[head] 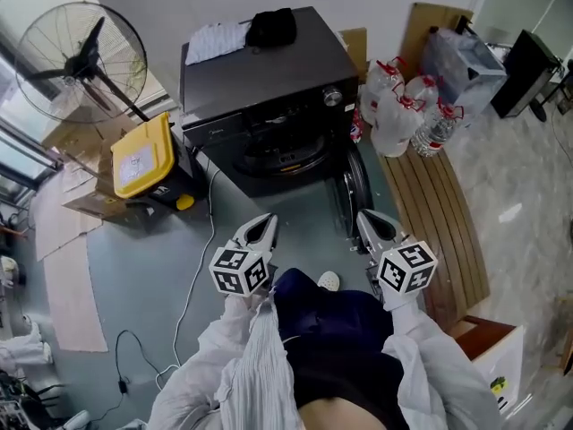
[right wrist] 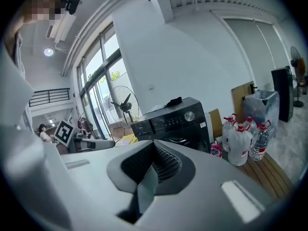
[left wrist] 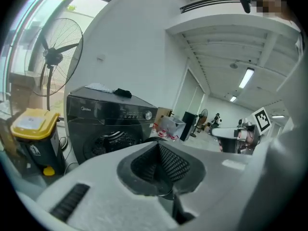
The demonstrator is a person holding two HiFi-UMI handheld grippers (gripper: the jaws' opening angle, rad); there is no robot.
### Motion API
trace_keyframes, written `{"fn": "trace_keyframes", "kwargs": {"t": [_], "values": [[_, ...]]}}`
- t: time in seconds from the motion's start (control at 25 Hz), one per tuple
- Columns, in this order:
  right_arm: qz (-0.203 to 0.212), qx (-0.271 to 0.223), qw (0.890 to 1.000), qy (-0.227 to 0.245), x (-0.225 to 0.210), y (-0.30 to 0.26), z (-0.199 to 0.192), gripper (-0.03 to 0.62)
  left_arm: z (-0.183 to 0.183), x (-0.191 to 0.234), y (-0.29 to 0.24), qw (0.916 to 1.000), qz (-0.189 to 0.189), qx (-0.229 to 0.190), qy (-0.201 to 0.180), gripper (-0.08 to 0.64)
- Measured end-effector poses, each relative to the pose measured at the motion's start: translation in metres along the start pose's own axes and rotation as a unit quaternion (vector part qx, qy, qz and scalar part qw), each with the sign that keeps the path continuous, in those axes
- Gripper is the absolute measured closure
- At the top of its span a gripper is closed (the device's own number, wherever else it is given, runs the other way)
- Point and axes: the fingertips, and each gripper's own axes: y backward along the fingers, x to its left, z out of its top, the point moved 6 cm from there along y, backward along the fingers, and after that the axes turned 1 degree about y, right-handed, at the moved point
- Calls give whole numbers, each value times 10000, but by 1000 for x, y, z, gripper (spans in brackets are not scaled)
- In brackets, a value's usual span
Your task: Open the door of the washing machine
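Observation:
The dark front-loading washing machine [head: 269, 70] stands across the floor from me. Its round door [head: 357, 186] hangs swung out to the right, edge-on, and the drum opening [head: 285, 155] shows. My left gripper [head: 260, 231] is held close to my body, well short of the machine, its jaws shut with nothing between them. My right gripper [head: 372, 227] hovers just this side of the swung-out door without touching it, shut and empty too. The left gripper view looks over its closed tip [left wrist: 156, 146] at the machine [left wrist: 106, 114]. The right gripper view shows its tip [right wrist: 154, 146] and the machine [right wrist: 178, 117].
A yellow-lidded bin [head: 143, 155] and a standing fan [head: 85, 61] are left of the machine. Water bottles [head: 403, 115] sit on a slatted wooden platform [head: 448, 222] to the right. A white cable [head: 192, 276] trails over the floor. A black cloth [head: 271, 27] lies on the machine's top.

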Motion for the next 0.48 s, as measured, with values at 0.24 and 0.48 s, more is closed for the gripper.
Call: {"fn": "trace_keyframes", "kwargs": {"t": [0.24,0.48], "values": [[-43,158,9999,38,10,5,-12,584,-9,3,16,9997,90,8,-222,560],[-84,203,9997,-54,29,8,-11,584,-14,-5,41,9996,61,76,-265,560]]}}
